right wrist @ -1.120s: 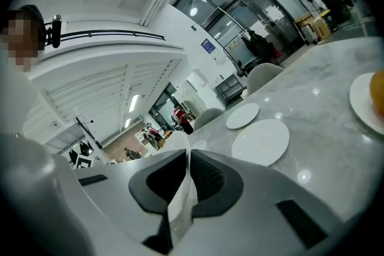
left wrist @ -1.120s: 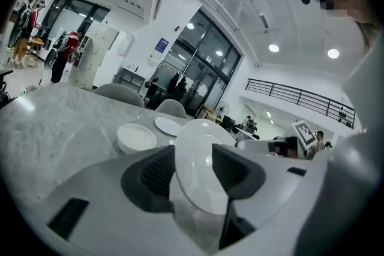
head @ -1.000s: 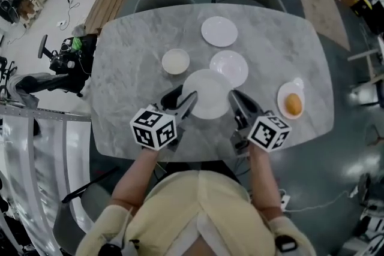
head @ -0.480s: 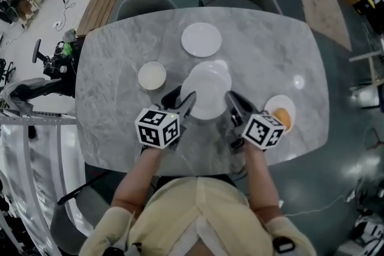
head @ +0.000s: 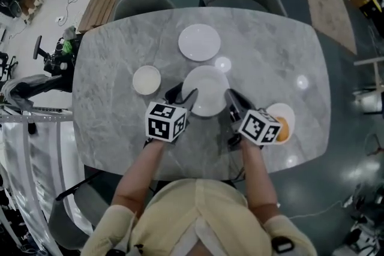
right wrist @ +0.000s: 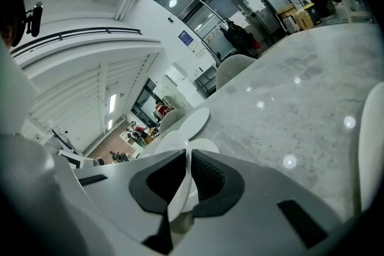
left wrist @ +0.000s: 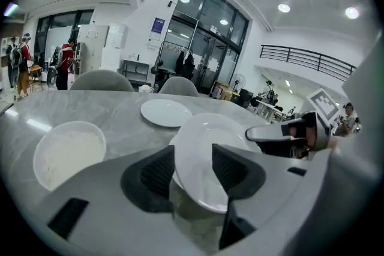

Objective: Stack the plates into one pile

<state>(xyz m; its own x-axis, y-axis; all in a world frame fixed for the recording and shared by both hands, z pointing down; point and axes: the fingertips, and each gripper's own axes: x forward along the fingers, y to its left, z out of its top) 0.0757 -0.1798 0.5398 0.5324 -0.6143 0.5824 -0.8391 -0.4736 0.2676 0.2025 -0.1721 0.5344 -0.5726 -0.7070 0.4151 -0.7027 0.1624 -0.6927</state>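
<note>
While you hold the round white ceramic plate (head: pixel 206 90) face up and nearly level over the grey marble table (head: pixel 120 69), your left gripper (head: pixel 185 96) is clenched on its left rim and your right gripper (head: pixel 231 96) on the opposite rim. Being round, it has no long axis.

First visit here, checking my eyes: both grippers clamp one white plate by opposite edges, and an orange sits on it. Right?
Not quite. The orange sits on a separate plate beside the right gripper, as the head view shows. Both it and the left gripper do clamp one white plate by opposite edges.
</note>
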